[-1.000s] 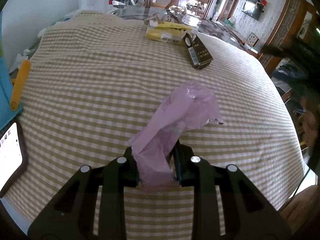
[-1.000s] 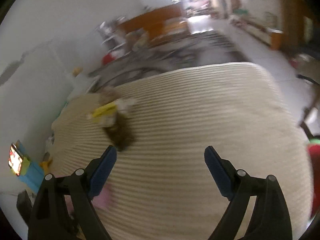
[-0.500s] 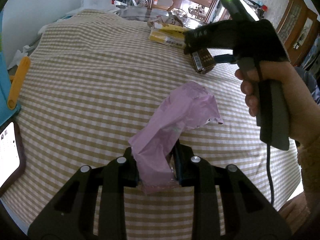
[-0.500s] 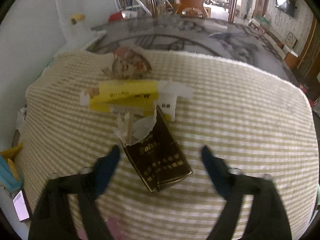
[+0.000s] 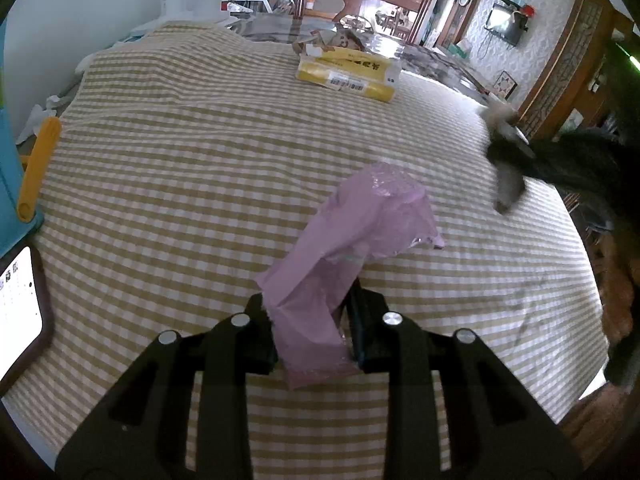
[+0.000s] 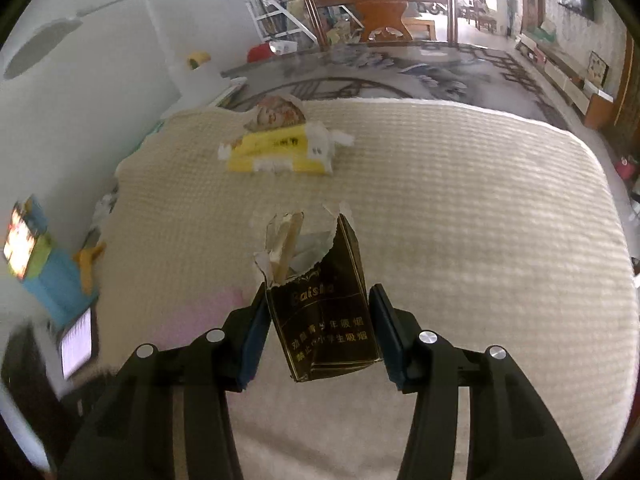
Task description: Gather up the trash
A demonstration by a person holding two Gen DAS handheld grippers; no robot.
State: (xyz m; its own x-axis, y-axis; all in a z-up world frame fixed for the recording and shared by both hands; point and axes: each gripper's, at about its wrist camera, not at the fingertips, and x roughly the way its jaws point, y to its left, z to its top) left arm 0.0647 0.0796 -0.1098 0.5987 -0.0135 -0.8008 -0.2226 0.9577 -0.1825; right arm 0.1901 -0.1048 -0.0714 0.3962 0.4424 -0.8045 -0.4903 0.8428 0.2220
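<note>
My left gripper (image 5: 310,330) is shut on a pink plastic bag (image 5: 348,236) and holds it above the checked tablecloth (image 5: 180,160). My right gripper (image 6: 318,328) is shut on a torn dark brown cigarette box (image 6: 324,320), lifted off the cloth. In the left wrist view the right gripper shows as a dark blur (image 5: 532,160) at the right edge, with the box blurred in it. A yellow carton (image 5: 348,74) lies at the far side of the table; it also shows in the right wrist view (image 6: 280,152). A crumpled printed wrapper (image 6: 274,112) lies just behind it.
A blue stand (image 6: 52,280) with a yellow handle (image 5: 38,168) and a lit phone (image 5: 18,300) sit at the table's left edge. A glass table top (image 6: 380,72) and wooden chairs lie beyond. The table's right edge (image 5: 580,280) drops to the floor.
My right gripper has closed on the dark cigarette box and lifted it off the cloth, moving right and back. My left gripper still holds the pink bag in place.
</note>
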